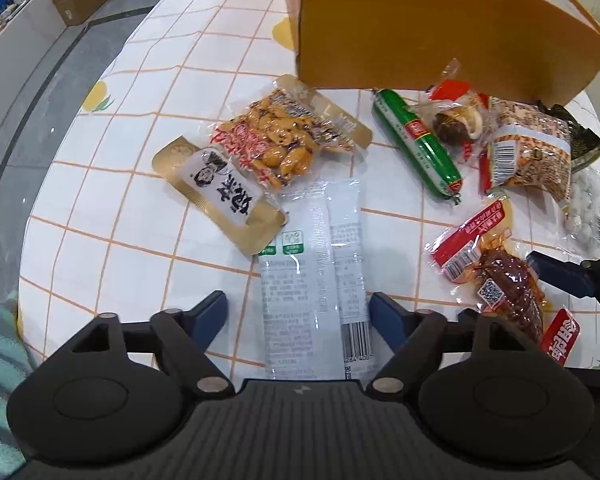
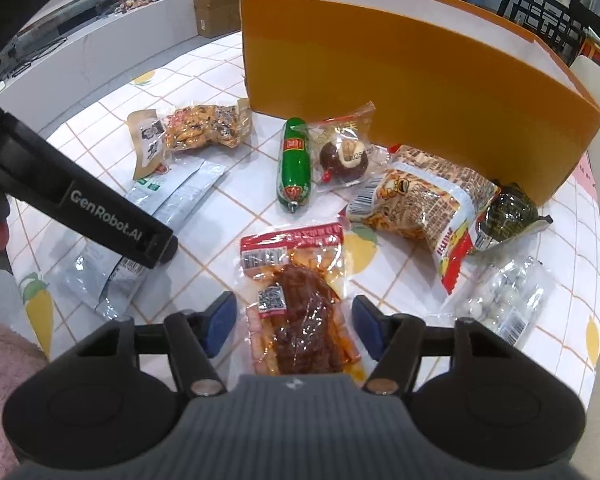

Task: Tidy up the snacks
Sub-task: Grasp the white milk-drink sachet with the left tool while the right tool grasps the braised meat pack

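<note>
Slick film makes the white packet [image 1: 314,280] between your spread, empty left gripper [image 1: 298,314] limp and slippery, so pinch its long edges midway

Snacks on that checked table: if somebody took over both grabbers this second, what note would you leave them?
Left gripper: jaws open astride the white packet, not pressing it.
Right gripper: jaws open around the red meat pack, no grip yet.
Orange box stands behind; its inside is hidden from both views.
Green sausage, peanut bag, gold sachet and the other snacks all lie loose on the tablecloth.
Nothing visibly sorted yet; everything remains to be picked up.
</note>
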